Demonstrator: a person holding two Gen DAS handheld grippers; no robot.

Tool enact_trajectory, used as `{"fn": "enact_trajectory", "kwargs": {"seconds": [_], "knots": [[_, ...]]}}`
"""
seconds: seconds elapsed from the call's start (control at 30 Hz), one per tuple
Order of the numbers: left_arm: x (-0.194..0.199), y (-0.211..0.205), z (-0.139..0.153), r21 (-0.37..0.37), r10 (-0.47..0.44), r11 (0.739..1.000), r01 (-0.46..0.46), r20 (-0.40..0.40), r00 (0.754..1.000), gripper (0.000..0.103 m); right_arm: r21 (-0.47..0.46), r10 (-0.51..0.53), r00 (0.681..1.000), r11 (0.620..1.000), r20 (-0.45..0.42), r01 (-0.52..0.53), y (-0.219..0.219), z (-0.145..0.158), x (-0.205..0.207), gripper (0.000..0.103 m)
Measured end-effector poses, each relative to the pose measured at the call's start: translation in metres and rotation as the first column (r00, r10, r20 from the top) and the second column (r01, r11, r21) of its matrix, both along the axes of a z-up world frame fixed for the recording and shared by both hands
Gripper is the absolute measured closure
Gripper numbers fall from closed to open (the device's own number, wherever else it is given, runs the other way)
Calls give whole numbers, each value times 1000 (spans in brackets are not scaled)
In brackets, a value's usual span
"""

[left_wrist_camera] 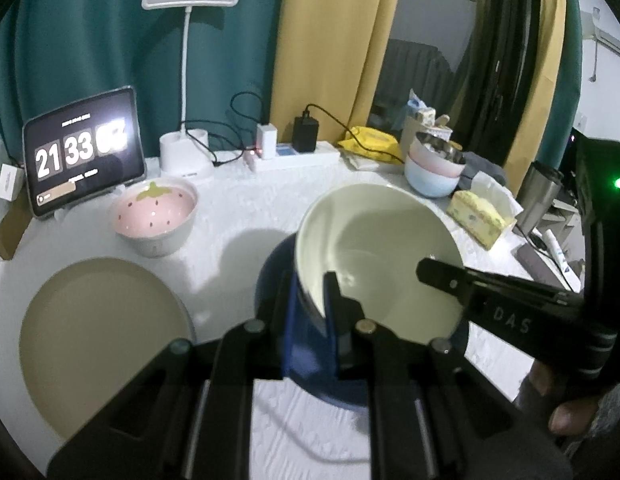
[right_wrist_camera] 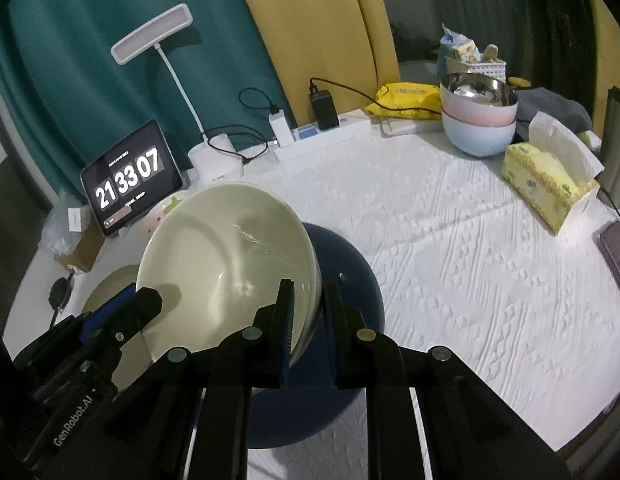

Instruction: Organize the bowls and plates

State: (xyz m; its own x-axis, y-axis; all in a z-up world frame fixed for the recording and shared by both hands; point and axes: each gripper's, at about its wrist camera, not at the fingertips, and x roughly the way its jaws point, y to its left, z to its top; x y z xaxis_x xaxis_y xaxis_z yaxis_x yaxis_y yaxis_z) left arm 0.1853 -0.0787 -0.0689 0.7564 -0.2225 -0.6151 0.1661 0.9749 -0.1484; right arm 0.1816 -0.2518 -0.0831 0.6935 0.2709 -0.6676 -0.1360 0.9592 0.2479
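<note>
A cream deep plate [left_wrist_camera: 373, 248] [right_wrist_camera: 226, 264] hangs tilted just above a dark blue plate [left_wrist_camera: 276, 276] [right_wrist_camera: 349, 276] that lies on the white tablecloth. My left gripper [left_wrist_camera: 311, 292] is shut on the cream plate's near left rim; in the right wrist view it [right_wrist_camera: 148, 300] comes in from the lower left. My right gripper [right_wrist_camera: 308, 292] is shut on the opposite rim and shows in the left wrist view [left_wrist_camera: 429, 272] at the plate's right side. A beige plate [left_wrist_camera: 102, 332] [right_wrist_camera: 110, 284] lies to the left. Behind it stands a pink strawberry bowl [left_wrist_camera: 154, 212].
Stacked pink and blue bowls [left_wrist_camera: 429, 172] [right_wrist_camera: 477, 124] with a steel bowl on top stand at the back right. A yellow tissue box [right_wrist_camera: 545, 184], a tablet clock [left_wrist_camera: 82, 152], a desk lamp [left_wrist_camera: 186, 152] and a power strip [right_wrist_camera: 321, 136] line the back edge.
</note>
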Motion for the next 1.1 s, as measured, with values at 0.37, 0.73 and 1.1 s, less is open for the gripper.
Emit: {"fn": "enact_trajectory", "kwargs": {"seconds": [0.37,0.73,1.1], "knots": [[-2,0,-16,18,-6,1000,7,-54,999,90,-29,-4,999,1000,-53,2,5,-18,-1,87],[-14,-19,-11,36,-78,996,79,-26,997,90,-88,-15,999,996,-40,11,16,-19,4,85],[-8,1,-8,18,-35,999,35,-24,999,88,-168,-67,998,983,22,70,13,-9,4,73]]}}
